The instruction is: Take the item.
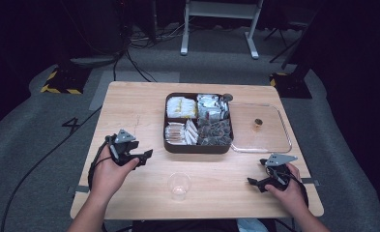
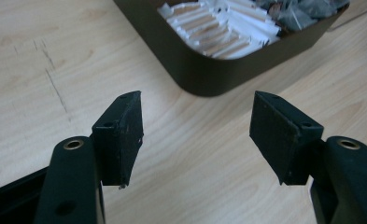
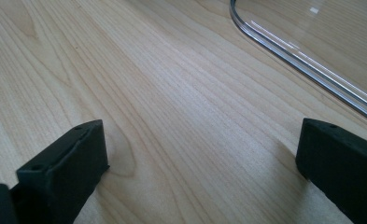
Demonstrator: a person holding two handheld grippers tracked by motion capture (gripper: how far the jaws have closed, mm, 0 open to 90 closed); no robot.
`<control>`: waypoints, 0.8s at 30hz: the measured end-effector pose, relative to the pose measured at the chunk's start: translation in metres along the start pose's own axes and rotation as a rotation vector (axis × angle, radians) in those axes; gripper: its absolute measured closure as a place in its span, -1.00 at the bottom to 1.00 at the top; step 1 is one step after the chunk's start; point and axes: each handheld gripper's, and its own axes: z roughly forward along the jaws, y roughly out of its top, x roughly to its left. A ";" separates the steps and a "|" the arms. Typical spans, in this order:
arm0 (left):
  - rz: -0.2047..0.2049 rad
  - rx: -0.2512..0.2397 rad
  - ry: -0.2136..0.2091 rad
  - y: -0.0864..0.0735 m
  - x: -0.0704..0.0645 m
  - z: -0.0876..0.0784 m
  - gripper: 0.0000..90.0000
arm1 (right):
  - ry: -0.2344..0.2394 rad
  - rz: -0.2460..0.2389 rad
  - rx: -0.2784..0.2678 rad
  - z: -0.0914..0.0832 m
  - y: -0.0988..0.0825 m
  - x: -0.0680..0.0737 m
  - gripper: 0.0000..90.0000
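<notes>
A dark brown tray [image 1: 198, 146] with four compartments of packets sits mid-table. Its front left compartment holds white paper sticks [image 2: 218, 30], and its front wall [image 2: 209, 74] is close ahead in the left gripper view. My left gripper [image 1: 144, 157] [image 2: 196, 98] is open and holds nothing, just left of the tray's front corner and pointing at it. My right gripper [image 1: 256, 171] [image 3: 202, 126] is open too, low over bare wood near the front right, below the clear lid [image 1: 261, 129]. The lid's rim [image 3: 288, 56] curves past in the right gripper view.
A clear plastic cup [image 1: 179, 184] stands upright near the table's front edge, between the two hands. A small brown knob [image 1: 258, 123] sits on the lid. Bare wood lies left of the tray. Cables and stands are on the floor beyond the table.
</notes>
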 end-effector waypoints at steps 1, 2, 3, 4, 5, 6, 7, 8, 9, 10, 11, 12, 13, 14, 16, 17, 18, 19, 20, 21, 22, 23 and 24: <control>0.008 0.000 0.000 0.004 0.000 0.000 -0.22 | 0.001 0.001 0.001 0.000 0.000 0.000 -0.95; 0.017 -0.011 -0.009 0.013 -0.002 0.002 -0.22 | 0.001 0.001 0.001 0.000 0.000 0.000 -0.95; 0.017 -0.011 -0.009 0.013 -0.002 0.002 -0.22 | 0.001 0.001 0.001 0.000 0.000 0.000 -0.95; 0.026 -0.014 -0.012 0.017 -0.002 0.003 -0.22 | 0.001 0.001 0.001 0.000 0.000 0.000 -0.95; 0.031 -0.020 -0.014 0.020 -0.003 0.004 -0.22 | 0.001 0.001 0.001 0.000 0.000 0.000 -0.95; 0.034 -0.027 -0.021 0.024 -0.003 0.005 -0.22 | 0.001 0.001 0.001 0.000 0.000 0.000 -0.95; 0.038 -0.039 -0.028 0.028 -0.004 0.006 -0.22 | 0.001 0.001 0.001 0.000 0.000 0.000 -0.95; 0.044 -0.054 -0.030 0.031 -0.004 0.007 -0.22 | 0.001 0.000 0.000 0.000 0.000 0.000 -0.95; 0.048 -0.062 -0.035 0.034 -0.004 0.008 -0.22 | 0.001 0.000 0.000 0.000 0.000 0.000 -0.95; 0.051 -0.064 -0.039 0.038 -0.003 0.010 -0.22 | 0.000 0.000 0.000 0.000 0.000 0.000 -0.95; 0.055 -0.066 -0.041 0.041 -0.003 0.012 -0.22 | 0.001 0.000 0.000 0.000 0.000 0.000 -0.95; 0.059 -0.064 -0.042 0.045 -0.003 0.014 -0.23 | 0.000 0.000 0.000 0.000 0.000 0.000 -0.95; 0.062 -0.068 -0.043 0.048 -0.002 0.016 -0.23 | 0.000 0.000 0.000 0.000 0.000 0.000 -0.95; 0.067 -0.070 -0.042 0.052 -0.002 0.018 -0.23 | 0.001 0.001 0.001 0.000 0.000 0.000 -0.95; 0.066 -0.081 -0.045 0.058 -0.001 0.023 -0.23 | 0.001 0.001 0.001 0.000 0.000 0.000 -0.95; 0.067 -0.088 -0.046 0.061 0.000 0.025 -0.23 | 0.000 0.000 0.000 0.000 0.000 0.000 -0.95; 0.077 -0.094 -0.042 0.064 0.001 0.027 -0.23 | 0.000 0.000 0.000 0.000 0.000 0.000 -0.95; 0.072 -0.096 -0.043 0.067 0.001 0.030 -0.22 | 0.001 0.001 0.001 0.000 0.000 0.000 -0.95; 0.070 -0.095 -0.046 0.070 0.001 0.032 -0.21 | 0.001 -0.001 0.000 0.000 0.000 0.000 -0.95; 0.072 -0.092 -0.053 0.073 0.001 0.035 -0.21 | 0.001 -0.001 0.000 0.000 0.000 0.000 -0.95; 0.069 -0.094 -0.062 0.076 0.000 0.037 -0.21 | 0.001 -0.001 0.000 0.000 0.000 0.000 -0.95; 0.072 -0.095 -0.075 0.082 -0.001 0.043 -0.19 | 0.002 -0.002 0.000 0.000 0.000 0.000 -0.95; 0.072 -0.095 -0.075 0.082 -0.001 0.043 -0.19 | 0.002 -0.002 0.000 0.000 0.000 0.000 -0.95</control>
